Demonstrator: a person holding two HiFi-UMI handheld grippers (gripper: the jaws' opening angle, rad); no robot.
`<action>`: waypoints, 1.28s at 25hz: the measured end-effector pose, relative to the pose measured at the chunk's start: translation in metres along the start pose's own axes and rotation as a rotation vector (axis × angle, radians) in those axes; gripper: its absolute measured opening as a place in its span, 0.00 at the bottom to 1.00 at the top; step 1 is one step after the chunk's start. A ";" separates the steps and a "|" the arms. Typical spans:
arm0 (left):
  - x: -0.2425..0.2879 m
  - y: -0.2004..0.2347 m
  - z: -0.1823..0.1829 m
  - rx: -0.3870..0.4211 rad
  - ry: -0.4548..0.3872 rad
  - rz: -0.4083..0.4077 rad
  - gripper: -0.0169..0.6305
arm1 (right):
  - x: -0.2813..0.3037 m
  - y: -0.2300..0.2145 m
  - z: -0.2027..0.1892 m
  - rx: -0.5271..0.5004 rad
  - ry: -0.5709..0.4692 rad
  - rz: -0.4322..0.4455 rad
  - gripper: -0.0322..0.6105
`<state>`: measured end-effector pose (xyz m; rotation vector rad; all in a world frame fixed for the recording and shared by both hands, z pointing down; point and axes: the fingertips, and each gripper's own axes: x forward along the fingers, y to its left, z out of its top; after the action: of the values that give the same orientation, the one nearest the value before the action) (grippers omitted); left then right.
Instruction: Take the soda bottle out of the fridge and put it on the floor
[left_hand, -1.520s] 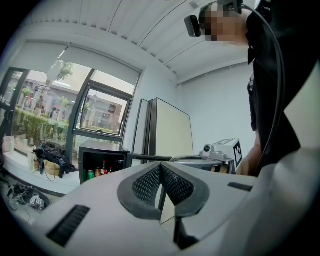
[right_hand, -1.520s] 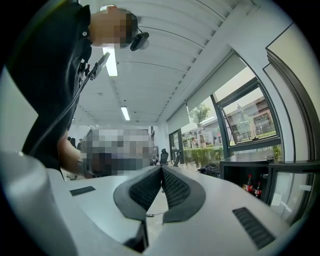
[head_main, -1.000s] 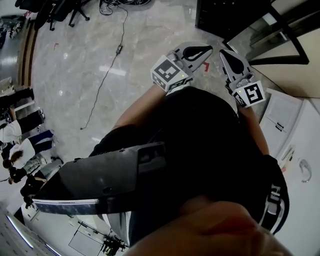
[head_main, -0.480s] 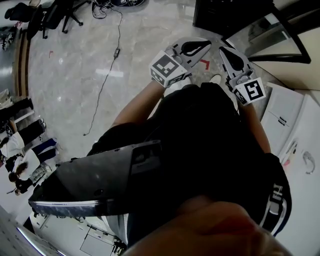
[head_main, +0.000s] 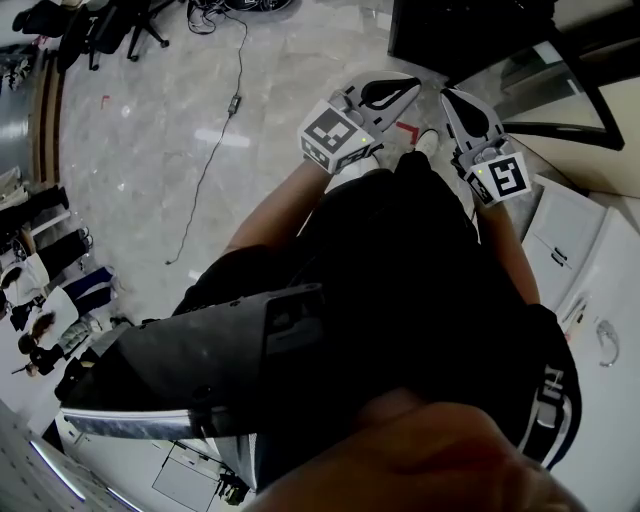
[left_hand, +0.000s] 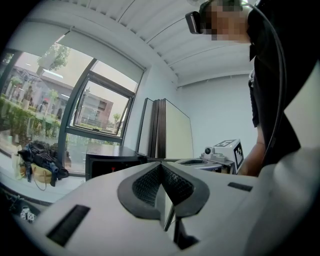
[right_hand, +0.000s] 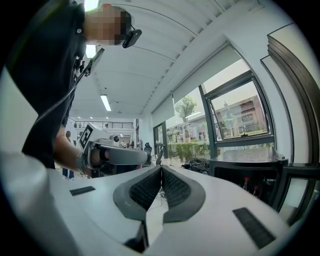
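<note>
The left gripper (left_hand: 161, 167) was shut, its ribbed pads meeting at the tips with nothing between them. The right gripper (right_hand: 160, 169) was also closed to a narrow seam and empty. In the head view both were held out level in front of the person's dark-clothed body, side by side and apart. Each marker cube sat at the near end, and the tips pointed towards the black fridge (head_main: 450, 30) at the top of that view. Pale marble floor (head_main: 150, 150) lay beneath them, with a thin cable (head_main: 210, 150) trailing across it on the left and a small red mark (head_main: 405, 128) just below the left gripper. The right gripper view looked past its jaws at the fridge's dark front, low under a tall window (right_hand: 240, 115). Two small red-topped shapes (right_hand: 245, 179) stood side by side inside. They were too small to say whether either was the soda bottle, so its place could only be given as somewhere within the fridge, well clear of both grippers. A white unit (head_main: 570, 235) stood to the right of the person.
</note>
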<state>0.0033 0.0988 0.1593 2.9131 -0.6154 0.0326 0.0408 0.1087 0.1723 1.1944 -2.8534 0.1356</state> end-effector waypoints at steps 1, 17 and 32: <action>0.007 0.004 -0.001 0.001 0.004 0.007 0.02 | 0.001 -0.010 -0.001 0.000 -0.001 -0.001 0.07; 0.161 0.106 -0.014 0.031 0.027 0.199 0.02 | 0.053 -0.218 -0.024 -0.051 -0.015 -0.075 0.07; 0.222 0.212 -0.103 0.031 0.019 0.243 0.02 | 0.133 -0.331 -0.142 0.111 0.049 -0.195 0.30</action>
<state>0.1215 -0.1644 0.3061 2.8451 -0.9696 0.1001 0.1842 -0.2029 0.3446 1.4598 -2.7005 0.3140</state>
